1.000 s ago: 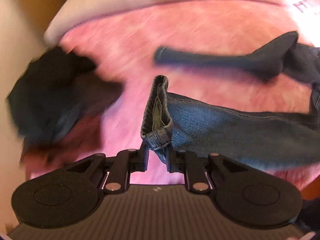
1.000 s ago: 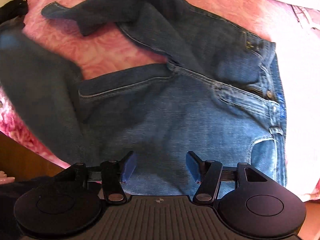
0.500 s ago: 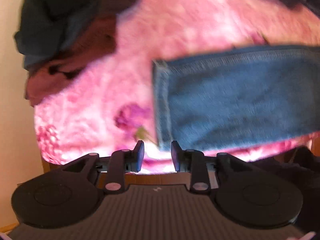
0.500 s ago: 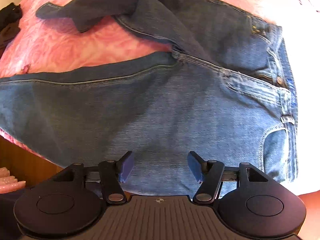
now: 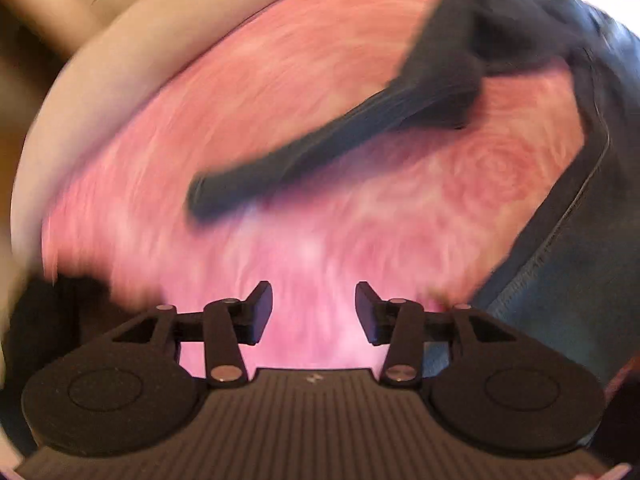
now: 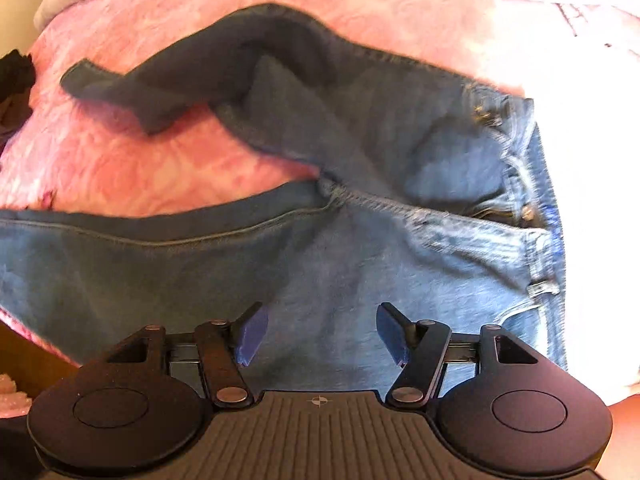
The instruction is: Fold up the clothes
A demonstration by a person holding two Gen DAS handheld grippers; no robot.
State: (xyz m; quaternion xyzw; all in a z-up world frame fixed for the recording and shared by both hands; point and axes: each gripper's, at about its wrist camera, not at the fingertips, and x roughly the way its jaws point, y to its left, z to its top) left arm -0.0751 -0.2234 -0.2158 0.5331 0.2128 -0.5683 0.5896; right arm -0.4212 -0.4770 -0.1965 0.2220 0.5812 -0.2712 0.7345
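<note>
Denim jeans [image 6: 360, 240] lie spread on a pink rose-patterned bedspread [image 6: 140, 168], not folded. Waistband and fly sit ahead and to the right of the right gripper [image 6: 320, 334]. One leg runs flat from the crotch off to the left, directly beyond the right fingertips. The other leg [image 6: 192, 76] lies farther ahead, twisted and bunched, its hem pointing left.

Right gripper: fingers spread wide, nothing between them, poised just above the flat leg's thigh panel.

Left gripper [image 5: 314, 312]: fingers likewise parted and empty, over bare bedspread. In the left view the picture is heavily blurred. The twisted leg [image 5: 340, 148] lies ahead of these fingers, its long axis slanting from near-left to far-right, hem end nearer. The flat leg's seam edge [image 5: 560, 240] passes just right of the right-hand finger.

Judgement: the legs lie apart and unaligned, so the crumpled leg wants straightening before any fold. Its hem lies ahead of the left fingers with open bedspread between, so the left gripper looks better placed for it. The right is nearer the seat and waistband.

A dark garment [image 6: 14, 88] sits at the far left edge, apart from the jeans.
</note>
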